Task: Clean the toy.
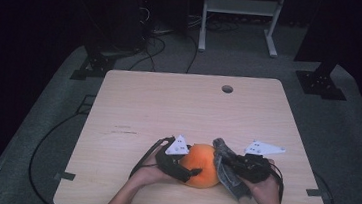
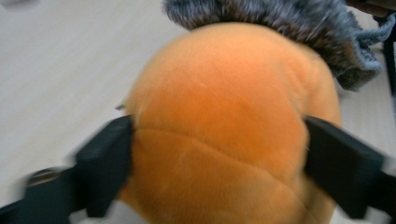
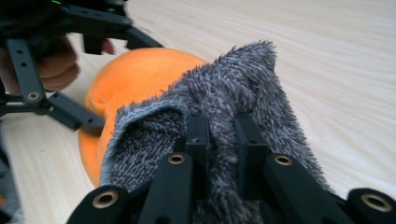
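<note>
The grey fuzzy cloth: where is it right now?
In the high view the grey cloth is pinched in the right gripper, against the right side of the orange plush.

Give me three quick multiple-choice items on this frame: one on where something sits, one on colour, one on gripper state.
1. Where on the table is the orange plush ball?
A. at the far edge by the hole
B. near the person's edge, between the two grippers
C. at the left corner

2. What colour is the fuzzy cloth in the right gripper?
A. grey
B. red
C. green

3. How does the left gripper stand?
A. open, away from the ball
B. shut on the cloth
C. jaws pressed on both sides of the ball

Key: 1 B, the high view shows the ball close to the near edge with a gripper on each side. 2 A, the right gripper view shows grey pile pinched in the jaws. 3 C, the left gripper view shows a black jaw against each flank of the ball.
</note>
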A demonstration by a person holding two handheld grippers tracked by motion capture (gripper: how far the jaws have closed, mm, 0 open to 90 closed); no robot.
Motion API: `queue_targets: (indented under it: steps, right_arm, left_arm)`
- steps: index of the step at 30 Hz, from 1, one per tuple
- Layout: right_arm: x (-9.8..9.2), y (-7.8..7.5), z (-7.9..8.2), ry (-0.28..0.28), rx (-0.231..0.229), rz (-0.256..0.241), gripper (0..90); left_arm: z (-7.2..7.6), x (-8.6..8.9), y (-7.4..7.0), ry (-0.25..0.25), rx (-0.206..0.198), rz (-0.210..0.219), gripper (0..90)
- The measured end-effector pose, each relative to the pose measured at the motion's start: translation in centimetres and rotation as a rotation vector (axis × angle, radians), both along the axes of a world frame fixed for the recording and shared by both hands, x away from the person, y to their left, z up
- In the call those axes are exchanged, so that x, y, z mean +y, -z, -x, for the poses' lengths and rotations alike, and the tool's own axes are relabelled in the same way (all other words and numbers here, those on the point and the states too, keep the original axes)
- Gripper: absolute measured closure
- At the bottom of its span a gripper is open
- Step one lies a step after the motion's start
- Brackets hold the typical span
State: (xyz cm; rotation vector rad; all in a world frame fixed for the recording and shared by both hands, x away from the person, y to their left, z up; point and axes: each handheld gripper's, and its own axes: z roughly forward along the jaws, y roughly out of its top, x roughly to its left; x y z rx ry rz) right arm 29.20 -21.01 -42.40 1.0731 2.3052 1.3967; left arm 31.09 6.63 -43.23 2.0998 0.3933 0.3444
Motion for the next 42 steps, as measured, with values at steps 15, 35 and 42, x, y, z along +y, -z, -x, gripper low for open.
queue_targets:
  steps: [15,35,42]
  right_arm:
    - [0.8,-0.3,0.9,-0.054,-0.076,-0.004,77.8]
    - [-0.4,-1.1,0.9,0.028,-0.111,0.019,77.9]
    - [0.7,-1.1,1.3,-0.044,-0.118,0.007,77.8]
  left_arm:
    - [-0.2,-0.5,-0.3,-0.072,0.025,0.026,4.5]
    - [0.6,-1.0,-0.5,-0.021,-0.048,0.049,15.3]
    - [0.7,-1.0,-1.1,-0.003,-0.043,0.045,9.2]
